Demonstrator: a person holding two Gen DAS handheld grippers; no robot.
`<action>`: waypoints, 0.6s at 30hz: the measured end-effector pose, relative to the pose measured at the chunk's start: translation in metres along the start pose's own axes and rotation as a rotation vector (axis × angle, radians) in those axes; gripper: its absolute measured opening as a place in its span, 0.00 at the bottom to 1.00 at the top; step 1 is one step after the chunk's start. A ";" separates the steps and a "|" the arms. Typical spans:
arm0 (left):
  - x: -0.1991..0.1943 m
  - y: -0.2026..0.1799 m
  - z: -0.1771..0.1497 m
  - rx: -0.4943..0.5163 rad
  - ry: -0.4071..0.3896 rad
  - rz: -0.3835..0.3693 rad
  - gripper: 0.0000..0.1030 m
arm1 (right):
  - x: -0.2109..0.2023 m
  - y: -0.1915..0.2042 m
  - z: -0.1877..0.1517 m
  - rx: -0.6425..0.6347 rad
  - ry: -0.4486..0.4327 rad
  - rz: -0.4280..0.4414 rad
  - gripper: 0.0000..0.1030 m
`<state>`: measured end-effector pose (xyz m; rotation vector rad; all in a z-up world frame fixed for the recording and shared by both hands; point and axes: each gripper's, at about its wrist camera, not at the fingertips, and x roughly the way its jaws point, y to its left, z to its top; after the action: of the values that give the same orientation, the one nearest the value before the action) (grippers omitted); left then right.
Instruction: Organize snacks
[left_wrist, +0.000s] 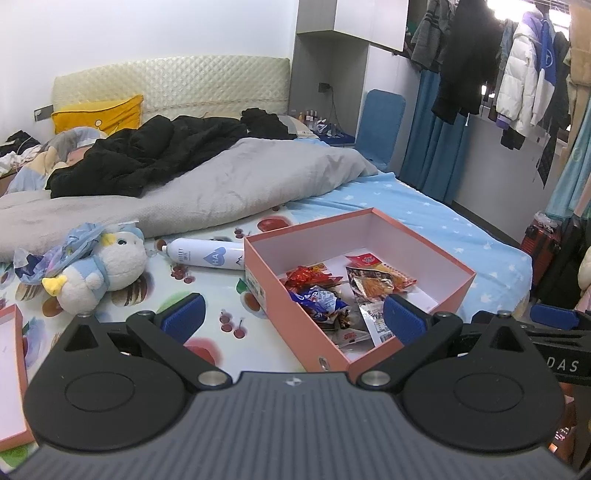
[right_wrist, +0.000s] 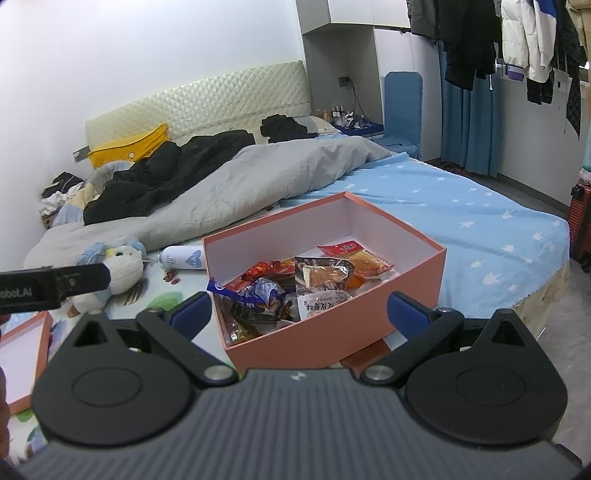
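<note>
Hovering short of the pink box (right_wrist: 332, 325), the right hand-held gripper (right_wrist: 295, 314) had its jaws spread wide with nothing between the pads, and the left hand-held gripper (left_wrist: 293, 317) was likewise spread and empty. Both pointed down at the box from its near side, probably so that either could reach in or fetch the next item.

The box sat open on the bed (left_wrist: 461, 229), near the foot edge and toward the corner with the blue starred sheet. The snacks (right_wrist: 295, 284) lay heaped in its near half, crinkled wrappers overlapping, while the far half was bare; that loose pile suggested dropping rather than neat arranging.

Beside the box's left wall lay a white bottle (left_wrist: 207, 253) on its side, and further toward the left edge a plush toy (left_wrist: 107, 266) with a crumpled blue wrapper (left_wrist: 48, 254) against it. The box lid (right_wrist: 22, 365) rested at the near left corner. A grey duvet (left_wrist: 221, 184) and dark clothing covered the head of the bed, well clear of the box. Nothing blocked the approach to it; only the tall near wall had to be cleared.
</note>
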<state>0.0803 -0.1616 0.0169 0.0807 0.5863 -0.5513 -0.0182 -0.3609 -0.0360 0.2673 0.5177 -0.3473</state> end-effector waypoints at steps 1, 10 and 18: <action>0.000 0.000 -0.001 0.000 -0.001 0.002 1.00 | 0.000 0.000 0.000 -0.001 -0.003 -0.003 1.00; -0.002 0.000 0.000 0.002 0.001 0.000 1.00 | 0.000 0.001 0.000 0.002 -0.009 -0.011 1.00; -0.002 0.000 0.001 0.001 0.003 0.000 1.00 | -0.001 0.001 0.000 0.005 -0.012 -0.011 1.00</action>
<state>0.0791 -0.1604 0.0187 0.0819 0.5889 -0.5519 -0.0182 -0.3600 -0.0353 0.2671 0.5066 -0.3604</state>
